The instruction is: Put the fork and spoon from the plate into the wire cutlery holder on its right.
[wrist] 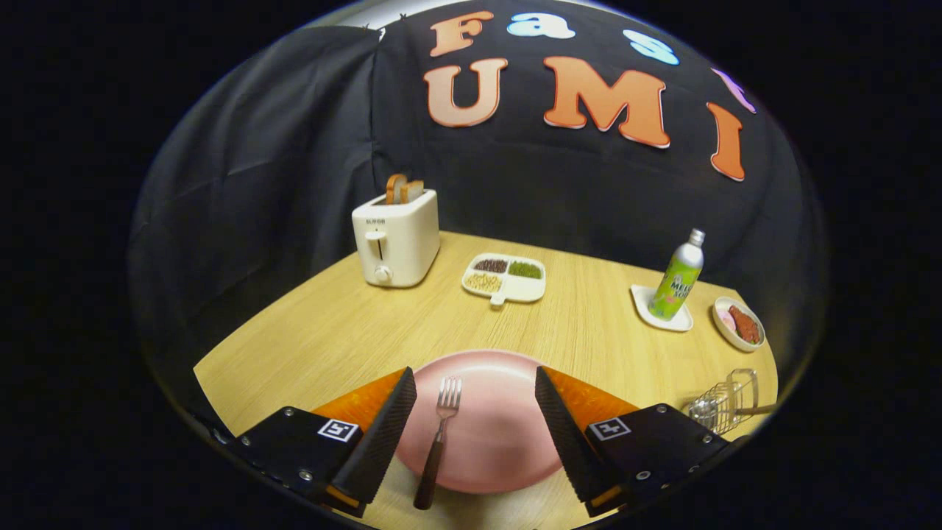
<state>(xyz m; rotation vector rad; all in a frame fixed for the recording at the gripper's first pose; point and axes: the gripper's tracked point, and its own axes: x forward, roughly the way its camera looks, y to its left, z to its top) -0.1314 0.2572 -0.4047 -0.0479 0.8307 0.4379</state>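
tongs (476, 401): spread wide, gripping nothing, fingers either side of plate
fork (437, 440): betw the fingers, nearer the left one, tines far, dark handle hanging over plate's near rim
plate (491, 434): pink, near edge of desk (353, 324)
spoon: can't tell where
wire cutlery holder (725, 403): right of plate, apart from it; thin handle sticks out its right side
far side, left to right: toaster (395, 235) w/ bread, divided dish (505, 278), bottle (678, 275) on small tray, small bowl (738, 323)

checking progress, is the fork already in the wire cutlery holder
No, the dark-handled metal fork lies on the round pink plate between the open jaws.
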